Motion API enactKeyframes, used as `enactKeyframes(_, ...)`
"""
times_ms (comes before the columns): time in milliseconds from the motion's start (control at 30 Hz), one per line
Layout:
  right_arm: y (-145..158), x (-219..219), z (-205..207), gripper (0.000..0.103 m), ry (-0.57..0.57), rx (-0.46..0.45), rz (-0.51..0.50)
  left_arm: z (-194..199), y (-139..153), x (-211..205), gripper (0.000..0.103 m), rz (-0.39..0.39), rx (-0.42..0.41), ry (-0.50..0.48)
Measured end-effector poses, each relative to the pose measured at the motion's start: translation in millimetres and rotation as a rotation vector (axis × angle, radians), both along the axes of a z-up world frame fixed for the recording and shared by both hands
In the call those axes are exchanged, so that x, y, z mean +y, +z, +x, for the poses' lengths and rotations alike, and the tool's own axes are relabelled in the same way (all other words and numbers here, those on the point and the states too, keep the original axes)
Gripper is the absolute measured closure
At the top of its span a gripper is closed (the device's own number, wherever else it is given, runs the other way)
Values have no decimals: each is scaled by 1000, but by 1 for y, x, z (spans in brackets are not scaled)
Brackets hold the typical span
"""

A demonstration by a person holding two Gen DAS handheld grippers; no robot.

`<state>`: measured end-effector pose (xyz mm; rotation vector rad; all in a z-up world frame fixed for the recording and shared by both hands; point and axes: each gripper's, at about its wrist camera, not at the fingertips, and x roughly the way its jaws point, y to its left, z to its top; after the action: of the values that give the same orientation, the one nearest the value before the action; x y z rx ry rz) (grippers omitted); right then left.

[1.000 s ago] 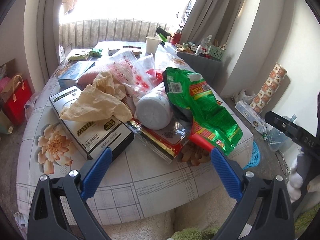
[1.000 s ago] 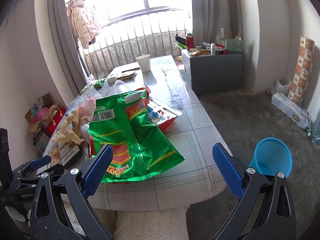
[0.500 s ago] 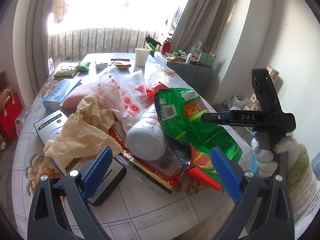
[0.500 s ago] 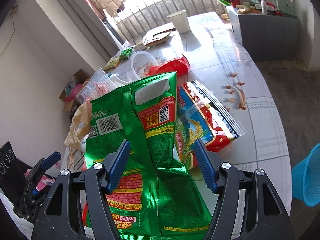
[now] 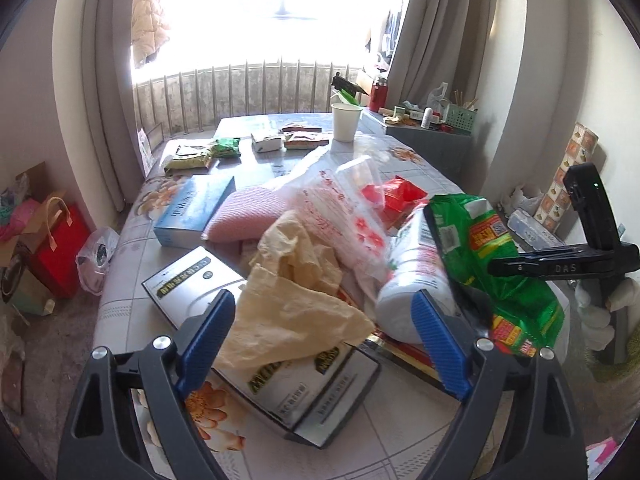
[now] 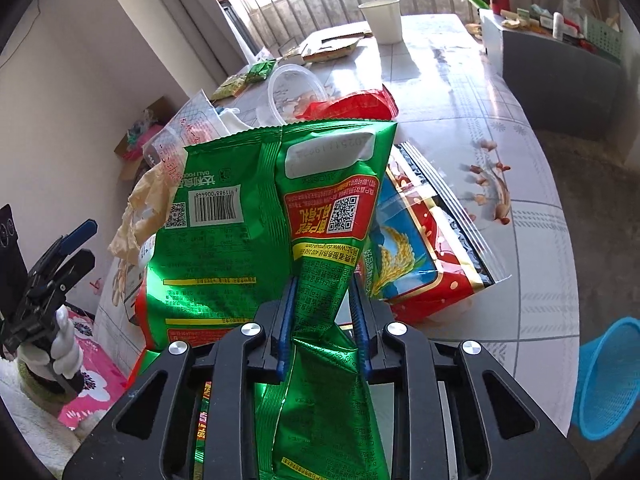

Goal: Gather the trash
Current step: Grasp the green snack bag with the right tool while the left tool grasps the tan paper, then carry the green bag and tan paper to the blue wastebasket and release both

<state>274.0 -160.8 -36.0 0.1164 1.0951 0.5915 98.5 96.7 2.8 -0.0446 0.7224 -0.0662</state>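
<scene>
Left claw (image 5: 320,320): jaws wide, empty, poised over the crumpled tan paper (image 5: 296,292) on the tabletop (image 5: 400,412). Right claw (image 6: 322,320): jaws narrow, clamping the green snack bag (image 6: 256,216) at the tabletop's near edge. Blue basket (image 6: 608,380): on the floor, far right.

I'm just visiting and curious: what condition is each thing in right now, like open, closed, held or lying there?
right hand-held gripper: shut on green snack bag
green snack bag: crumpled, pinched
left hand-held gripper: open, holding nothing
paper cup: upright
blue basket: on the floor, tilted
yellow plastic bag: crumpled on the boxes
</scene>
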Motion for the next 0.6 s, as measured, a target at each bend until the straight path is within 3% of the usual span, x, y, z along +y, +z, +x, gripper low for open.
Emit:
enactKeyframes(167, 14, -10, -8, 80, -31, -16, 61, 26, -15, 19, 17, 12, 104, 9)
enactKeyframes(233, 20, -16, -12, 80, -55, -23, 80, 33, -22, 18, 25, 54, 131, 28)
enactKeyframes(300, 25, -21, -16, 80, -75, -29, 98, 37, -27, 17, 44, 61, 163, 17)
enactKeyframes(333, 27, -22, -18, 80, -86, -32, 105, 38, -30, 18, 49, 48, 176, 11)
enactKeyframes(467, 35, -28, -27, 80, -123, -48, 120, 37, -30, 22, 89, 2, 193, 6)
enactKeyframes(500, 37, -29, -29, 80, -130, -52, 126, 36, -27, 23, 96, -5, 186, 6)
enactKeyframes(600, 44, -35, -36, 80, -150, -73, 146, 28, -7, 25, 102, -15, 120, 7)
